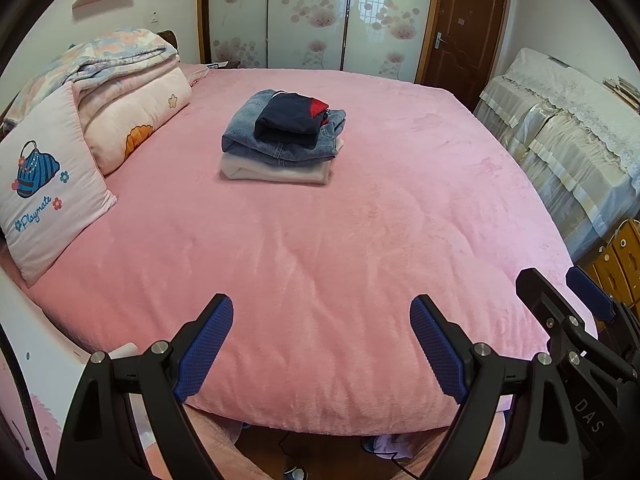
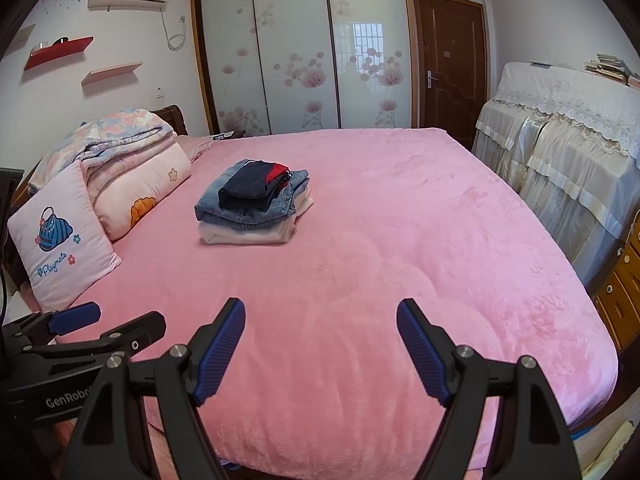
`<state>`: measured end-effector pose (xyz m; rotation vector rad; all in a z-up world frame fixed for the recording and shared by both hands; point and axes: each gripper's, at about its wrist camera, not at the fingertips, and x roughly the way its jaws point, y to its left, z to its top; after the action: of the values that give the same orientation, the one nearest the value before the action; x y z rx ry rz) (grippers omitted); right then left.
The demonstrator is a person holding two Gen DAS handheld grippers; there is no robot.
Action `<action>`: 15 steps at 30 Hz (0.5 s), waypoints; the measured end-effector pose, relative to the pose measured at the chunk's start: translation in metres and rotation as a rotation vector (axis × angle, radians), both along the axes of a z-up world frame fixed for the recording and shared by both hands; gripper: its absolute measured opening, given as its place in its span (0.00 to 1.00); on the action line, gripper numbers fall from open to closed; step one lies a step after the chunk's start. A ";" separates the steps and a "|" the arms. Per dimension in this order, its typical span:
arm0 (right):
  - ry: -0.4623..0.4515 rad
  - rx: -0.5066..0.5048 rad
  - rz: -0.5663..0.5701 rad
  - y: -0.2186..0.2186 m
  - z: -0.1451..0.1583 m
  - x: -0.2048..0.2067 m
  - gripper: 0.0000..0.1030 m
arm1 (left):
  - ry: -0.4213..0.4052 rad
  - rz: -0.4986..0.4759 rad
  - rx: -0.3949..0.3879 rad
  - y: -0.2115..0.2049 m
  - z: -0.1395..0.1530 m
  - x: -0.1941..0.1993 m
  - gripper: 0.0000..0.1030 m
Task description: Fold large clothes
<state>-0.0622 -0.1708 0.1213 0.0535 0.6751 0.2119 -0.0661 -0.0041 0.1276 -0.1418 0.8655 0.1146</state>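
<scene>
1. We see the left hand-held gripper [image 1: 322, 344] at the near edge of the bed, its blue-padded jaws spread wide with nothing between them, only the blanket beyond.
2. The right hand-held gripper [image 2: 321, 346] is beside it, likewise wide and empty; each appears at the edge of the other's view.
3. The clothes lie in a neat stack [image 1: 282, 140] well apart from both hand-held grippers, toward the middle of the bed: a dark navy garment with a red patch [image 1: 290, 118] on top, folded jeans [image 1: 280, 142] under it, and a pale garment [image 1: 276, 170] at the bottom.
4. We judge that the folding of these three pieces is done; no unfolded garment shows on the bed. The step in hand looks like a pause, either at the close of the task or between pieces.
5. Any next move would call for a fresh garment to be brought and spread flat on the bare near half of the bed; we cannot tell whether one remains.
6. The bed carries a pink fleece blanket [image 2: 400, 240], with a pillow [image 2: 60, 248] and folded quilts [image 2: 132, 160] at its left side.
7. Beyond stand a flowered sliding wardrobe [image 2: 300, 52], a brown door [image 2: 452, 60] and lace-covered furniture [image 2: 560, 128].
</scene>
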 end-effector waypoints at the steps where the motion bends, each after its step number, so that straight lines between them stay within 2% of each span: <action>1: 0.000 0.001 0.001 0.000 0.000 0.000 0.77 | 0.001 0.000 -0.002 0.000 0.000 0.000 0.87; 6: -0.001 0.006 0.003 0.001 -0.001 -0.001 0.76 | 0.004 0.002 -0.026 0.004 -0.002 0.000 0.86; 15: 0.002 0.001 0.003 0.002 -0.002 -0.001 0.77 | 0.009 0.003 -0.021 0.004 -0.004 0.001 0.86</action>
<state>-0.0636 -0.1688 0.1196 0.0533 0.6774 0.2153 -0.0646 -0.0005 0.1234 -0.1627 0.8759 0.1090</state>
